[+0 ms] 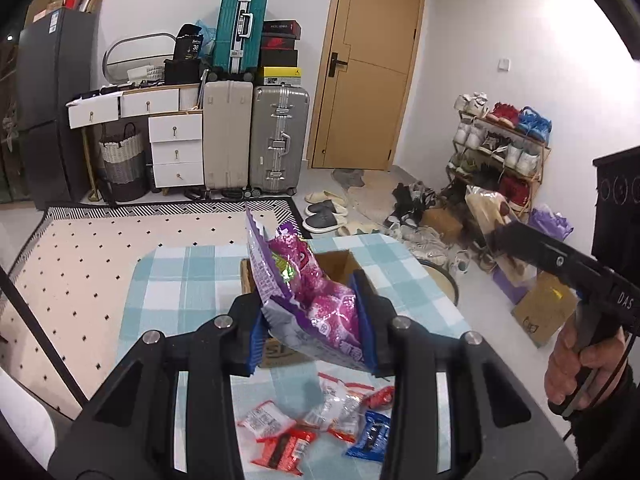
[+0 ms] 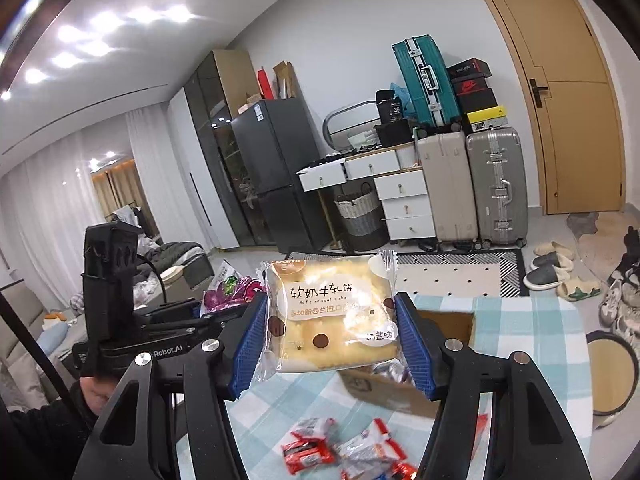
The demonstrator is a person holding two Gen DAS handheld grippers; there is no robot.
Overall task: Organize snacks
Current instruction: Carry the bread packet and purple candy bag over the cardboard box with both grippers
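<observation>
My left gripper (image 1: 314,322) is shut on a purple and pink snack bag (image 1: 308,300), held up above the checked tablecloth (image 1: 180,280). Behind the bag an open cardboard box (image 1: 340,266) stands on the table. My right gripper (image 2: 334,332) is shut on a pale yellow nougat cake packet (image 2: 330,316), also raised over the table. The same cardboard box (image 2: 444,324) shows behind its right finger. Several small red, white and blue snack packets (image 1: 320,420) lie on the cloth below; in the right wrist view the loose packets (image 2: 348,452) sit at the bottom. The left gripper's body and purple bag (image 2: 230,292) appear at left.
A hand (image 1: 576,364) holds the other gripper at the right edge. Suitcases (image 1: 256,136), a white drawer unit (image 1: 176,148), a dark fridge (image 1: 52,108), a wooden door (image 1: 372,64) and a shoe rack (image 1: 504,148) line the room. A round stool (image 2: 612,376) stands beside the table.
</observation>
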